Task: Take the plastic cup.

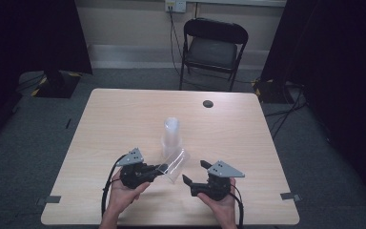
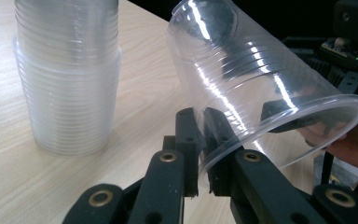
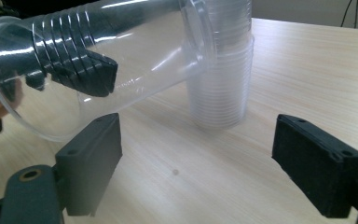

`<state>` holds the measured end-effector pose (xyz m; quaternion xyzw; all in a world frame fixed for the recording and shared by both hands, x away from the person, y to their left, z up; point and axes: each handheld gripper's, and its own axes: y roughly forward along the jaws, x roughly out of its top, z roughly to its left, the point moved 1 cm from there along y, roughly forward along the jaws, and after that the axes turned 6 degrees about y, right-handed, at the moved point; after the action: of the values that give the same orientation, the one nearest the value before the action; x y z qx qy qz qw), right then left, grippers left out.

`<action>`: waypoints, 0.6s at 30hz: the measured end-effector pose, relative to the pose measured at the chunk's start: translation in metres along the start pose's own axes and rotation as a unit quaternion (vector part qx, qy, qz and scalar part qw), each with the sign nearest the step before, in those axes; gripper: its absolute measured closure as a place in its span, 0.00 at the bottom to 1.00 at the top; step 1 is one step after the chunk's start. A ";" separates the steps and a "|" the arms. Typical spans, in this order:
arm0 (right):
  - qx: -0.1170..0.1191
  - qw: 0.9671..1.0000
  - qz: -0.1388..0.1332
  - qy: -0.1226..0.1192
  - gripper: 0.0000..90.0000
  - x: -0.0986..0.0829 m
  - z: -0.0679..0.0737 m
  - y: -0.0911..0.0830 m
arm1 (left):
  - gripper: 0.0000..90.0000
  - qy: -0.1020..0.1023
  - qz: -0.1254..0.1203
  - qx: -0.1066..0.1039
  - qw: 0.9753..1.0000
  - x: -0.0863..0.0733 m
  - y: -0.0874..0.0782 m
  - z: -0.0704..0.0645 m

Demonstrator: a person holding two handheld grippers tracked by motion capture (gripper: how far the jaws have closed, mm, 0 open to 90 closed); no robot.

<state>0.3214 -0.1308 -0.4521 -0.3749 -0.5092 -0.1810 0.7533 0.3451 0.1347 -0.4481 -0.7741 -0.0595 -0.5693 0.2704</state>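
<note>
Left gripper (image 1: 161, 168) pinching a tilted clear plastic cup (image 1: 175, 165) just before the cup stack (image 1: 171, 138), right gripper (image 1: 194, 172) spread beside it

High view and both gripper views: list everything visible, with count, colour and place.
Single cup: one, clear plastic, tilted on its side, rim pinched by the left gripper.
Stack of cups: one stack, clear, upright at table centre.
Table: one, light wood, with a dark round grommet near the far edge.
Folding chair: one, black, beyond the table.
Wall socket: one, pale, on the back wall.
Tape marks: grey, on the floor by the near table corners.
Left gripper: black, shut on the cup rim.
Right gripper: black, open, beside the cup.
Hands: two, at the near edge.
</note>
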 end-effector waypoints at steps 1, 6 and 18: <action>-0.003 1.000 0.001 -0.008 0.16 0.000 0.001 0.000 | 0.95 -0.001 0.003 -0.001 1.000 0.000 0.000 0.000; -0.019 0.999 0.009 -0.045 0.16 0.002 0.003 0.000 | 0.95 0.002 0.028 -0.005 1.000 -0.001 0.002 0.001; -0.042 0.990 0.043 -0.131 0.16 -0.007 0.007 0.006 | 0.95 0.002 0.083 -0.021 0.996 0.001 0.013 0.000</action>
<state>0.3175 -0.1221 -0.4593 -0.4481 -0.5792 -0.1190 0.6705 0.3510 0.1236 -0.4514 -0.7810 0.0175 -0.5474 0.3001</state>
